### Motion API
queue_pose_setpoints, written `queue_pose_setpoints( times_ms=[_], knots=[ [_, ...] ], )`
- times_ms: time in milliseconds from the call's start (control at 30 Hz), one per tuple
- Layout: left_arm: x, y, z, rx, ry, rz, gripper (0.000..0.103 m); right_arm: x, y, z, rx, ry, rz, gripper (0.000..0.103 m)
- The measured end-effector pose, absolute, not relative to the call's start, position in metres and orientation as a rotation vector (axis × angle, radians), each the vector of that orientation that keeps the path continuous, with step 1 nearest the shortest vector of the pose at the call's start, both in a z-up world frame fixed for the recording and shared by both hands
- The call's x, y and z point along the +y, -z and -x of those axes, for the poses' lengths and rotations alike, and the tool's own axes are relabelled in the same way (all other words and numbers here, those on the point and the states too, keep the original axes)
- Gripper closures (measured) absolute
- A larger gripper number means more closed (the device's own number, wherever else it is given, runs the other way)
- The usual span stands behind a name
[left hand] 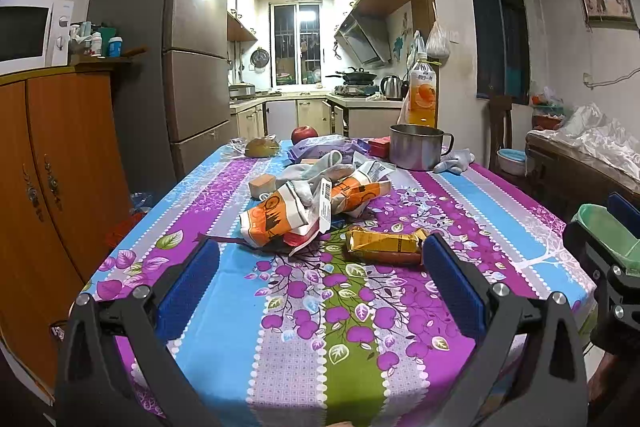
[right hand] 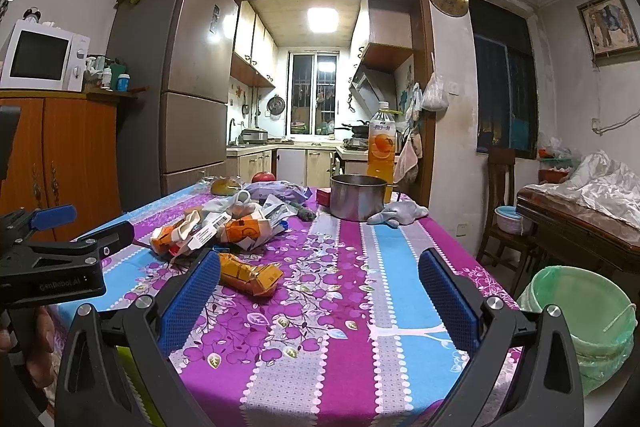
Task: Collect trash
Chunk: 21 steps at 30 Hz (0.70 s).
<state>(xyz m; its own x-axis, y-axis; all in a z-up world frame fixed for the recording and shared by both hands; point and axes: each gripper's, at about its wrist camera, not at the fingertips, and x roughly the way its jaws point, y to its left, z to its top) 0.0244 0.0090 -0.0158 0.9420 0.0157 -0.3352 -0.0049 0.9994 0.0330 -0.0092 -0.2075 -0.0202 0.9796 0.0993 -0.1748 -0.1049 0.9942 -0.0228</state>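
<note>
Both grippers point(left hand: 320, 259) point(right hand: 319, 269) released, empty — over floral tablecloth point(left hand: 304, 339); kitchen point(left hand: 298, 43) behind.

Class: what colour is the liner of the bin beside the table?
Pale green liner, clearest in the right wrist view.

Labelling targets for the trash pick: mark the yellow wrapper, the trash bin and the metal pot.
yellow wrapper point(left hand: 384, 247): left wrist view, middle of its crumpled face.
trash bin point(right hand: 580, 311): right wrist view, green liner inside the rim.
metal pot point(left hand: 414, 149): left wrist view, front wall.

Glossy printed tablecloth point(left hand: 224, 307) — dull metal pot point(left hand: 416, 147), crinkled wrappers point(left hand: 280, 219)
</note>
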Motion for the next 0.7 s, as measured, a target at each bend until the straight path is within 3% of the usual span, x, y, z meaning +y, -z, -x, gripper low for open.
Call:
queue_pose_setpoints(
  times_ms=[267,433,600,700],
  knots=[
    [0.01,0.016,-0.026,0.35,0.0,-0.055,0.005,-0.198,0.022,0.0,0.194,-0.15,0.063,0.004],
    [0.054,0.017,-0.054,0.406,0.0,-0.072,0.005,-0.184,0.023,-0.032,0.323,-0.406,0.143,0.005],
    [0.111,0.03,-0.097,0.558,0.129,0.023,0.01,-0.162,0.034,-0.082,0.452,-0.571,0.256,0.024],
    [0.126,0.037,-0.122,0.596,0.232,0.048,0.011,-0.146,0.044,-0.12,0.526,-0.644,0.318,0.024]
  ],
)
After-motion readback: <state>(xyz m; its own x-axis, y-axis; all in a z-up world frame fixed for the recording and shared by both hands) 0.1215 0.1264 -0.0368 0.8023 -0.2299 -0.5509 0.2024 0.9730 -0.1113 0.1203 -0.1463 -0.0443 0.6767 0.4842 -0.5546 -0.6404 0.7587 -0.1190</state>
